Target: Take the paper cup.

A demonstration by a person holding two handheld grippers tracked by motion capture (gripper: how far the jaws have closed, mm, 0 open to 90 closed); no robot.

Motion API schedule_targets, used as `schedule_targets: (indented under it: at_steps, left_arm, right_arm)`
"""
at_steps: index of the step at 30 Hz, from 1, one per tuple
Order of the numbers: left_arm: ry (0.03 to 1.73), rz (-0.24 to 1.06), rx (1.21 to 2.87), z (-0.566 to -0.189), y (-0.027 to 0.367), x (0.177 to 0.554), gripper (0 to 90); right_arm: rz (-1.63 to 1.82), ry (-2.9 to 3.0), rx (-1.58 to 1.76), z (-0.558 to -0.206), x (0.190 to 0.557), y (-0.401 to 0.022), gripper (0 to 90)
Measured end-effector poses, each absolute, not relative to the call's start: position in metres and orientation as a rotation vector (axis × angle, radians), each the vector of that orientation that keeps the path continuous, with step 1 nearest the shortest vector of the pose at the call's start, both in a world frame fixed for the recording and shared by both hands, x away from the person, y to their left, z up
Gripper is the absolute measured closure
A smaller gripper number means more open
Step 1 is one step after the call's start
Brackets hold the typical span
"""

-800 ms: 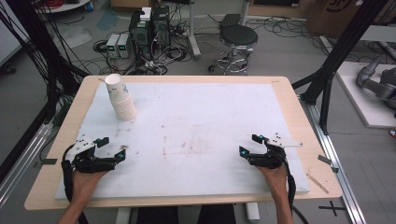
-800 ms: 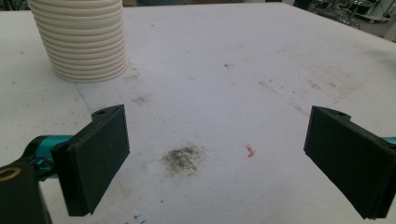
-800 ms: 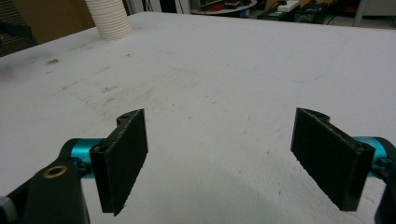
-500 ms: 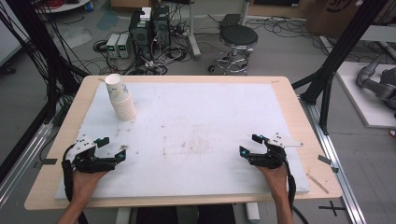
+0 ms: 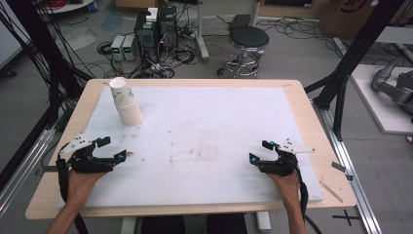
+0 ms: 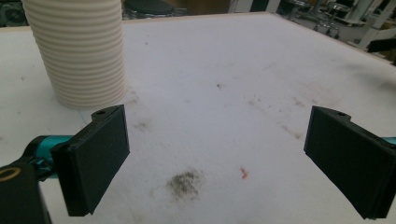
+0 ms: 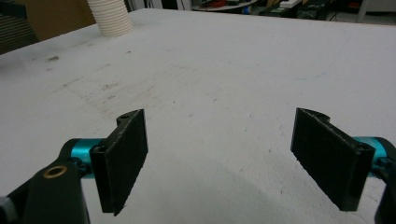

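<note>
Paper cup stack (image 5: pixel 125 102) leans; left gripper (image 5: pixel 113 148) and right gripper (image 5: pixel 259 151), both spread and empty, could topple it by nudging

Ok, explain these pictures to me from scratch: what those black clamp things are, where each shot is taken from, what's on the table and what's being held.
No machine arm here: a person sits at the table and holds a hand tool in each hand. Each tool has two black jaws that can pinch things. The high view looks down from above the person's side; the left gripper shows at its left, the right gripper at its right. The other two pictures come from small cameras riding on the tools, looking along their jaws: the left gripper view and the right gripper view. A white, stained mat covers the table. On it stands a stack of paper cups, leaning a little, at the far left, close ahead of the left tool. Both pairs of jaws stand open with only bare mat between them, so nothing is held.
</note>
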State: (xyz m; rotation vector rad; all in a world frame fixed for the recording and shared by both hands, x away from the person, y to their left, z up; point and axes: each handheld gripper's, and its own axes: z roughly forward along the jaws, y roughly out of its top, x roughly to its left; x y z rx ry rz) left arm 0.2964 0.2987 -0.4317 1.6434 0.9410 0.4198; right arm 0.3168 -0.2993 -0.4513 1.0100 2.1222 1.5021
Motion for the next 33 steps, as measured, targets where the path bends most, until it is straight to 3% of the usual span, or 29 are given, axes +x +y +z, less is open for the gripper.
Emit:
schedule_targets:
  at_steps: [14, 33]
  left_arm:
    - [0.775, 0.417, 1.672, -0.345, 0.324, 0.346, 5.7]
    - [0.768, 0.381, 1.818, -0.286, 0.33, 0.415, 5.8]
  right_arm:
    - [1.489, 2.138, 1.006, -0.451, 0.317, -0.298, 18.8]
    - [1.478, 2.145, 1.0, -0.451, 0.317, -0.297, 18.8]
